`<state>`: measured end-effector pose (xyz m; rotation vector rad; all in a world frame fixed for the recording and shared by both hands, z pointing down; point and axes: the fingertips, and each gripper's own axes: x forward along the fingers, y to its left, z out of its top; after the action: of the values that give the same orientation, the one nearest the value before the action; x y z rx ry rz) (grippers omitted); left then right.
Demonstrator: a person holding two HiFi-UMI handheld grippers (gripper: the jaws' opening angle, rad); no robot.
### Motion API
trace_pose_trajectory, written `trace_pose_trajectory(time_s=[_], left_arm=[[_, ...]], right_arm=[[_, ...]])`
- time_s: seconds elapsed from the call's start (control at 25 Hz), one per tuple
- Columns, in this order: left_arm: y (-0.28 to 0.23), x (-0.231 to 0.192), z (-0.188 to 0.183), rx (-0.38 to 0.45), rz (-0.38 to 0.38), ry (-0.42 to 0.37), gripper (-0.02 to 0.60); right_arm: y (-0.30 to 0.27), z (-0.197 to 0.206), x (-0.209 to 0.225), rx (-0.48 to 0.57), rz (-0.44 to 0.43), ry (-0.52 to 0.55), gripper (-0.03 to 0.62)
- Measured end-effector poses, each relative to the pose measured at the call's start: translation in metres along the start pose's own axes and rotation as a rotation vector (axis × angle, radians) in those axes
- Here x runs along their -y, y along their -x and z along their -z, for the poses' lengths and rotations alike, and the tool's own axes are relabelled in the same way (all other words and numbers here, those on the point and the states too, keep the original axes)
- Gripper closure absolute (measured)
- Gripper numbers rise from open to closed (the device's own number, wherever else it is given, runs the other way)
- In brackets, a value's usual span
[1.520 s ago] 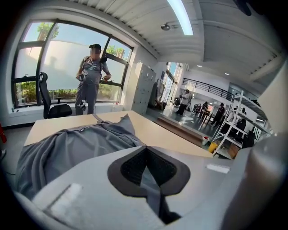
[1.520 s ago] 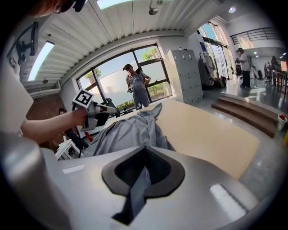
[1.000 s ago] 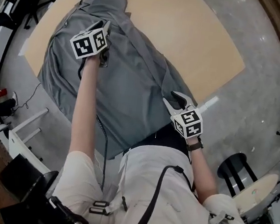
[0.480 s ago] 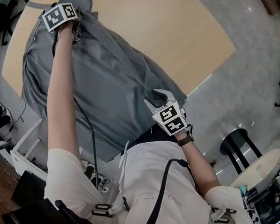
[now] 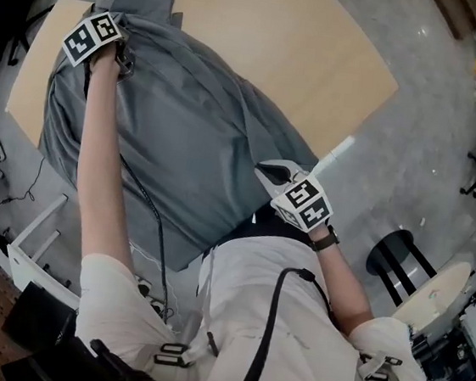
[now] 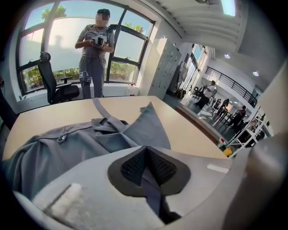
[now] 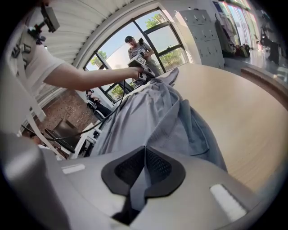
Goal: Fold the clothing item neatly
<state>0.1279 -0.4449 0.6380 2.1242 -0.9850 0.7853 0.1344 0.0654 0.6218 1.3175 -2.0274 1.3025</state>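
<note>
1. Fabric of the grey garment [image 5: 183, 149] covers the left part of the light wooden table [image 5: 288, 54], and its near side hangs over the table edge toward the person.
2. At the garment's far left end, near the collar, the left gripper [image 5: 122, 54] is reached out on a straight arm.
3. In the left gripper view, the left gripper [image 6: 145, 152] has just been closing its jaws. The dark pads now meet on a thin fold of grey cloth that runs down between them.
4. Beyond those pads, the garment [image 6: 67, 143] lies rumpled on the table [image 6: 193, 132], with one pointed flap standing up.
5. The right gripper [image 5: 274, 174] sits at the garment's near right edge, just in front of the person's torso.
6. In the right gripper view, the right gripper [image 7: 145, 155] has also just been closing its jaws. They pinch a strip of the same cloth, and the garment [image 7: 148, 108] stretches away from them across the table [image 7: 243, 103].
</note>
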Motion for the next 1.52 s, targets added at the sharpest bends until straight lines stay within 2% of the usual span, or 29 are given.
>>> trace_pose_trajectory(time_s=[0.08,0.24,0.44,0.56,0.68,0.84,0.96,1.0,1.08,1.12,1.24,1.44,1.52], left_arm=[[0.023,-0.014,-0.005,0.024,-0.003,-0.002,0.577],[0.056,-0.041,-0.007,0.032,-0.015,-0.009,0.575],[0.093,-0.099,0.014,0.036,-0.067,0.043,0.575],[0.099,-0.126,0.032,0.018,-0.086,0.051,0.575],[0.092,-0.145,0.055,-0.016,-0.087,0.044,0.575],[0.079,-0.164,0.088,-0.055,-0.096,0.067,0.574],[0.071,-0.174,0.104,-0.102,-0.145,-0.007,0.574],[0.072,-0.176,0.105,-0.104,-0.169,-0.028,0.572],[0.08,-0.174,0.106,-0.082,-0.188,-0.032,0.531],[0.086,-0.169,0.107,-0.066,-0.179,-0.023,0.515],[0.112,-0.144,0.116,-0.031,-0.118,-0.016,0.514],[0.162,-0.082,0.17,-0.047,0.032,-0.005,0.5],[0.183,-0.047,0.198,-0.049,0.125,0.024,0.45]], right_arm=[[0.013,-0.004,-0.017,0.023,-0.077,-0.015,0.591],[0.033,-0.014,-0.069,0.055,-0.297,-0.005,0.591],[0.027,-0.005,-0.132,-0.045,-0.531,0.051,0.591],[0.007,0.009,-0.162,-0.107,-0.604,0.06,0.591],[-0.019,0.032,-0.185,-0.186,-0.637,0.055,0.591],[-0.049,0.062,-0.194,-0.278,-0.619,0.053,0.591],[-0.07,0.07,-0.189,-0.293,-0.602,0.089,0.587],[-0.075,0.071,-0.186,-0.289,-0.595,0.103,0.565],[-0.079,0.072,-0.177,-0.286,-0.57,0.116,0.453],[-0.079,0.071,-0.172,-0.281,-0.552,0.12,0.436],[-0.072,0.063,-0.154,-0.241,-0.48,0.125,0.428],[-0.054,0.071,-0.108,-0.19,-0.293,0.098,0.451],[-0.043,0.084,-0.09,-0.189,-0.21,0.101,0.457]])
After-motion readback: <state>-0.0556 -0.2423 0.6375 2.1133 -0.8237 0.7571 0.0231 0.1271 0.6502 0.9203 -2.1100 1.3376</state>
